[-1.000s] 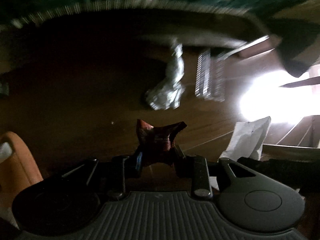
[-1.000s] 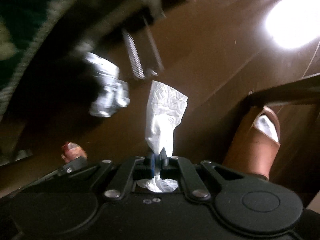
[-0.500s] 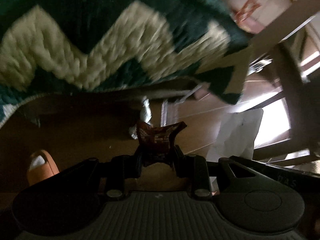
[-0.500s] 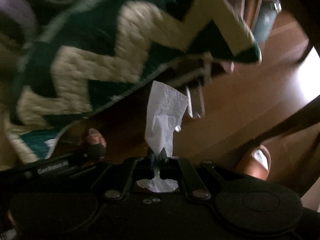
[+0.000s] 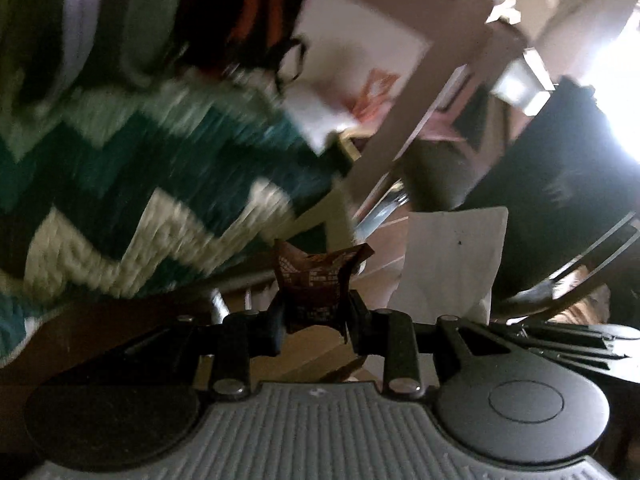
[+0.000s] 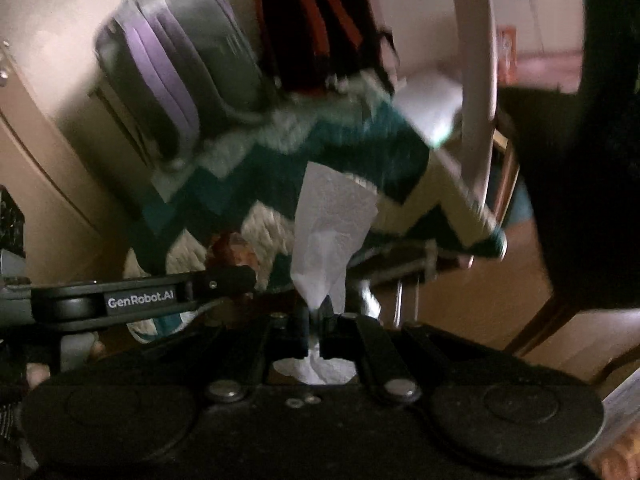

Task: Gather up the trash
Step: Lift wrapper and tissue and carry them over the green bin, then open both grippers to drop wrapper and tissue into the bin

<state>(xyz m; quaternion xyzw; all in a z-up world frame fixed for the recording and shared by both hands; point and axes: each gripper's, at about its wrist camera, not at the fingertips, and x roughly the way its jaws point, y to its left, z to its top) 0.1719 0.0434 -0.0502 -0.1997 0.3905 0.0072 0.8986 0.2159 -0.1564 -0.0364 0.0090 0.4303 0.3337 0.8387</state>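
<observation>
Both grippers up off the floor; both views dim and smeared.

Left gripper (image 5: 316, 312): jaws set partway in, clamped on a crumpled brown wrapper (image 5: 314, 280). I see pale print on it but cannot read it. The wrapper flares out above the fingertips like a bow, pinched at its waist. In the right wrist view I catch the same gripper (image 6: 240, 276) side-on at lower left, a white maker's name on its arm, and the wrapper (image 6: 230, 250) showing as a reddish-brown lump at its tip.

Right gripper (image 6: 316, 322): jaws nearly together, pinching a white tissue (image 6: 330, 236). The sheet stands up from the tips in a tall creased fan; a wad of it bulges out behind the fingers, towards the camera. From the left wrist view the tissue (image 5: 452, 260) appears just right of the wrapper, the two near each other but apart.

Background, as far as I can tell: a green and cream zigzag rug (image 5: 132, 200) fills the left of the left view and the middle of the right view (image 6: 280, 184). A grey and purple suitcase (image 6: 180, 72) stands against the wall beyond the rug, a dark bag with red stripes (image 6: 320, 28) beside it. Pale furniture leg (image 6: 476, 80) crosses upright on the right. Brown wood floor (image 6: 480, 300) below it. Strong glare in the upper right corner of the left view.
</observation>
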